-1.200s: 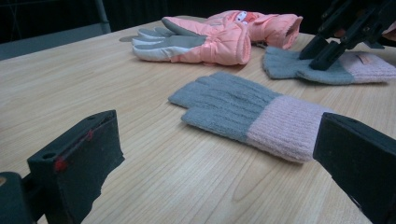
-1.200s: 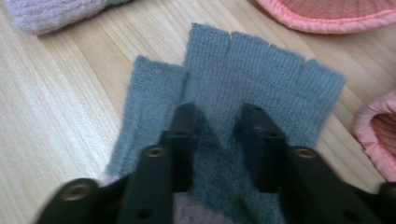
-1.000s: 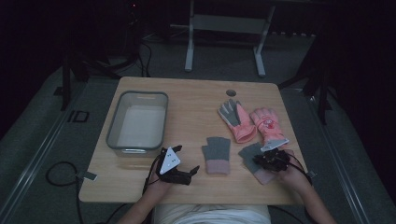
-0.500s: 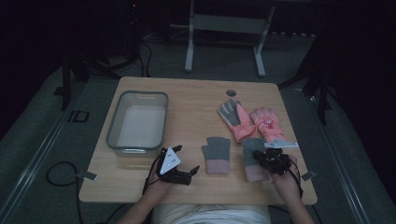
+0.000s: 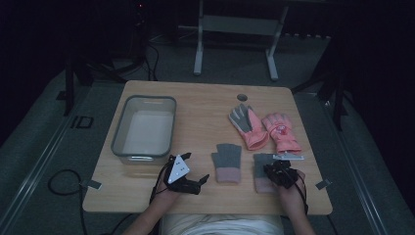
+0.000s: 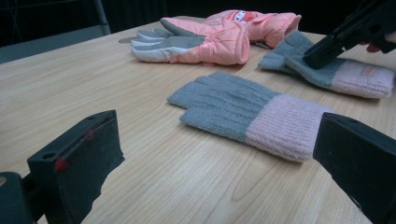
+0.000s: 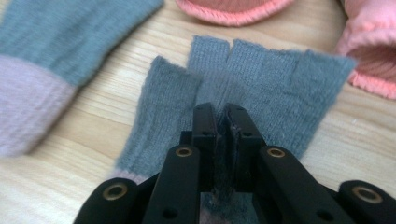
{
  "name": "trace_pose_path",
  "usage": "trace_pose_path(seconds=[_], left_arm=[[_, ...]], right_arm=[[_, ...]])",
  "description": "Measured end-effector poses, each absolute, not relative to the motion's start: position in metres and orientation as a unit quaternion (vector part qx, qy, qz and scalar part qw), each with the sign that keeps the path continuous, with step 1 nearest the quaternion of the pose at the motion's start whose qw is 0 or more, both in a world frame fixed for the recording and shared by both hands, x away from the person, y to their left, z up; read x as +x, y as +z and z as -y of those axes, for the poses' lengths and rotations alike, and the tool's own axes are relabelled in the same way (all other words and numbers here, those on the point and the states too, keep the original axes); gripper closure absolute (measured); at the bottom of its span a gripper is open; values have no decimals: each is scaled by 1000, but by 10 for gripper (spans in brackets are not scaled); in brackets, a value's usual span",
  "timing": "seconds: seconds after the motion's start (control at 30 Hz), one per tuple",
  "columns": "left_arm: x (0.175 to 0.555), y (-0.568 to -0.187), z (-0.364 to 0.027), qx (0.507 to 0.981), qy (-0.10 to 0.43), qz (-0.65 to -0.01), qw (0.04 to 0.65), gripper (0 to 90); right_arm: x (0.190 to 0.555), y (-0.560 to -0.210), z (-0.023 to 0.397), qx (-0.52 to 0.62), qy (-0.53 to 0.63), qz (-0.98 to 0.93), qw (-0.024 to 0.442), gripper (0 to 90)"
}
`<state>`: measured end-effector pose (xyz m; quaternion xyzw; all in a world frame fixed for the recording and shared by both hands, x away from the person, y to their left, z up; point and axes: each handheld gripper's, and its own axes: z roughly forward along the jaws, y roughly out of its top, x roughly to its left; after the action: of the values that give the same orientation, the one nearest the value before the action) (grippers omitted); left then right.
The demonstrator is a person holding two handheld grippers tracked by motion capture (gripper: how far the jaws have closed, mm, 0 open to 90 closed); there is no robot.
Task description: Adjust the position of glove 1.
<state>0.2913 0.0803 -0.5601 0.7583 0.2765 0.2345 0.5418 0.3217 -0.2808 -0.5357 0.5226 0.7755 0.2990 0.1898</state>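
**Clamped on the right grey glove**

Compared with a second ago, finds the right hand-held gripper (image 5: 280,172) shifted a little inward, off the glove's outer edge and onto the right grey glove (image 5: 260,172) itself. In the right gripper view, shows its jaws pressed together with a fold of grey knit pinched between them, just behind the glove's short finger stubs. Leaves the glove flat on the desk (image 5: 205,107), near the front edge, cuff towards the person. Reads as a grasp just made and a lift not yet begun; probably means carrying the glove off next.

Keeps the left hand-held gripper (image 5: 195,167) where it was, low over the desk with jaws wide apart and nothing between them, aimed at the middle grey glove (image 5: 226,162), close to its pink cuff but not touching.

Farther back, places the two pink gloves (image 5: 264,129) side by side, the nearer cuff just beside the gripped glove's finger stubs. Could snag there if the lift drags forward instead of rising. At the left, sets a clear bin (image 5: 117,142) with nothing visible inside; between it and the gripped glove, only the middle glove and the left gripper to pass over.
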Motion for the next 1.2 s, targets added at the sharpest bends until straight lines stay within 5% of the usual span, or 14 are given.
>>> trace_pose_path(seconds=[0.47,1.2], left_arm=[[291,-560,-80,759,236,-275,541,6],[292,-560,-80,757,234,-280,542,6]], right_arm=[[324,-525,294,445,329,-808,203,633],[329,-541,307,423,308,-836,166,611]])
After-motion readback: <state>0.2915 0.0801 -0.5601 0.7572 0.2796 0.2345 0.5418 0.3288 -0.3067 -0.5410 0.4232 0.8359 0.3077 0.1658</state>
